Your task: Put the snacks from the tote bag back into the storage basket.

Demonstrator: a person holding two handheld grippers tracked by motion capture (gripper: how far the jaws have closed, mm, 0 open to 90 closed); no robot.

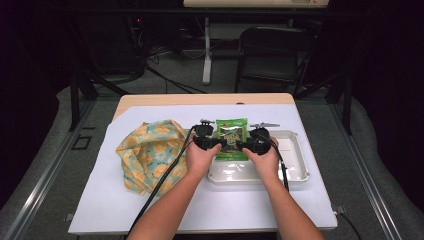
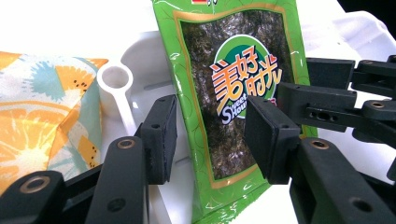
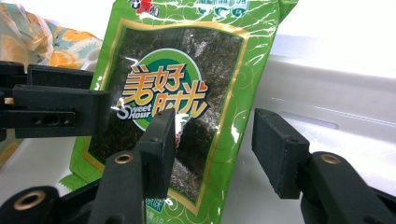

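High view: the person's left gripper [image 1: 216,143] and right gripper [image 1: 246,145] met over a white plastic tray [image 1: 298,170] on the white-covered bench [image 1: 100,200]. A green seaweed snack packet [image 1: 231,131] stood between them, its lower end over the tray's rear part. An orange-print cloth wrap [image 1: 147,152] lay opened just left of the tray.

Left gripper view: the jaws stood apart on either side of the packet's [image 2: 233,60] left-hand edge. Whether either pad pressed the film could not be told. The other gripper's jaws reached in from the right. A white spoon [image 2: 116,88] rested in the tray [image 2: 144,51], with the cloth [image 2: 42,116] beyond.

Right gripper view: the jaws stood wide apart. One pad lay against the packet's [image 3: 187,56] front; the other stood clear over the bare tray [image 3: 336,107], so no grip was evident.

Assessment: the cloth was opened and the packet brought upright at the tray. Setting it down flat and withdrawing both grippers appeared outstanding.
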